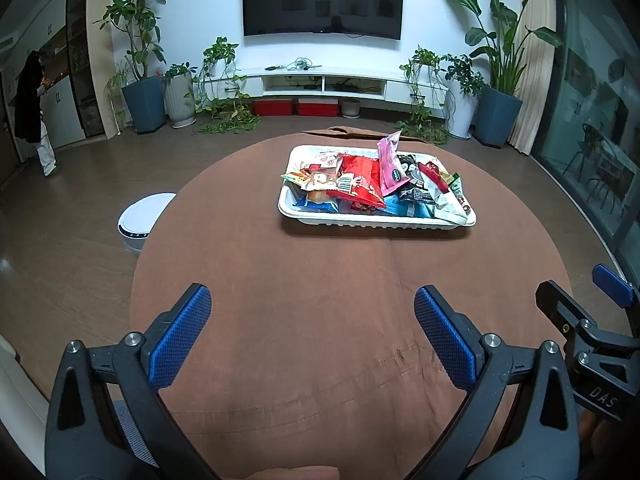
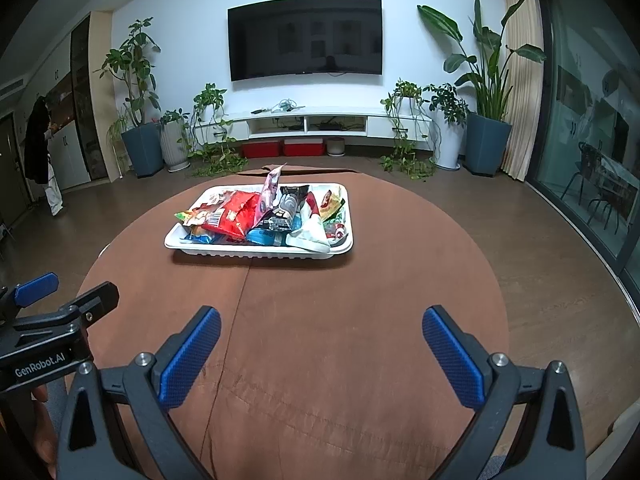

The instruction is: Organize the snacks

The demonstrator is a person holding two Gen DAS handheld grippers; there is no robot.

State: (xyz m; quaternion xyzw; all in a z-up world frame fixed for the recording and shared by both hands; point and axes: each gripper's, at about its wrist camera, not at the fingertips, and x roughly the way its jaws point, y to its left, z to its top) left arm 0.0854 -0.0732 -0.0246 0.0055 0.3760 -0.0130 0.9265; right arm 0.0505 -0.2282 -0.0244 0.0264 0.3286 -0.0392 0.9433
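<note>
Tray: a white rectangular tray (image 1: 304, 216) sits on the far half of the round brown-covered surface (image 1: 320, 300), well apart from both grippers.
Contents: a loose heap of snack packets fills the tray; a red packet (image 1: 360, 184) with a barcode lies near the middle, a pink packet (image 1: 390, 160) stands tilted above the rest, a black packet (image 2: 286, 204) lies beside it, and a white packet (image 1: 450, 206) hangs over the right end of the rim.
Packet print: too small to read.
Left gripper (image 1: 312, 320): jaws spread wide, nothing between them, hovering over the near part of the surface.
Right gripper (image 2: 322, 334): jaws likewise wide apart and empty, just beside the left one.
Writing: "GenRobot.AI" shows on the left gripper's body in the right wrist view; "DAS" shows on the right gripper's body in the left wrist view.
Beyond: a dark wall television (image 2: 306, 38) hangs above a low white cabinet (image 2: 308, 122).
</note>
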